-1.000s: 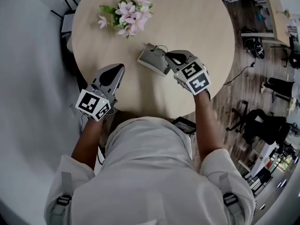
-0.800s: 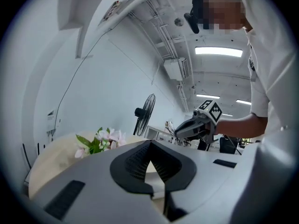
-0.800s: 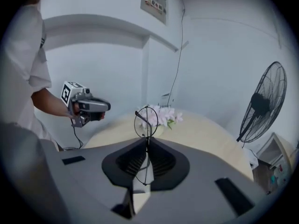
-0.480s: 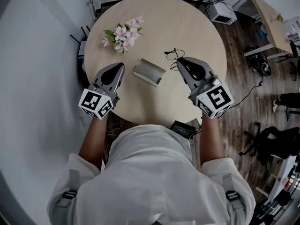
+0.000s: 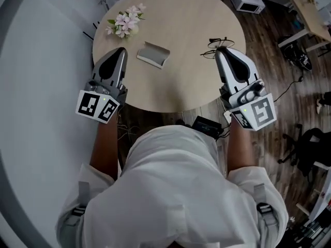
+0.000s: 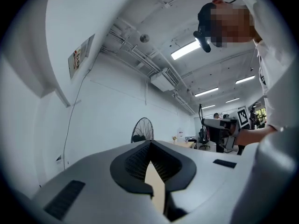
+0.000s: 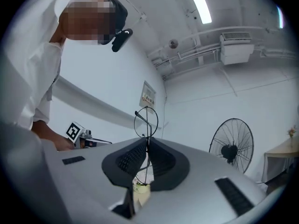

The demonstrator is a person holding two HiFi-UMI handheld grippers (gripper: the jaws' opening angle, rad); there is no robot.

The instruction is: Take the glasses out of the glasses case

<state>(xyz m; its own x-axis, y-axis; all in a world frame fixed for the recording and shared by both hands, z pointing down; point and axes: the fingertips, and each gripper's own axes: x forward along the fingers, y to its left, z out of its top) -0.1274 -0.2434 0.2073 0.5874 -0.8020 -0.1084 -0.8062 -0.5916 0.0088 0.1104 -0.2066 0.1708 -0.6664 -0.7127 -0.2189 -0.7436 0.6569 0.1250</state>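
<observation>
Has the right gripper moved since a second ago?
Yes. The right gripper, shut on the glasses, went from beside the glasses case rightward toward the table's edge.

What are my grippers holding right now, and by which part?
The right gripper pinches the glasses by their thin wire frame, one round lens poking past the jaw tips. The left gripper is shut on nothing.

No legible txt or nos., wall poster print too small.
</observation>
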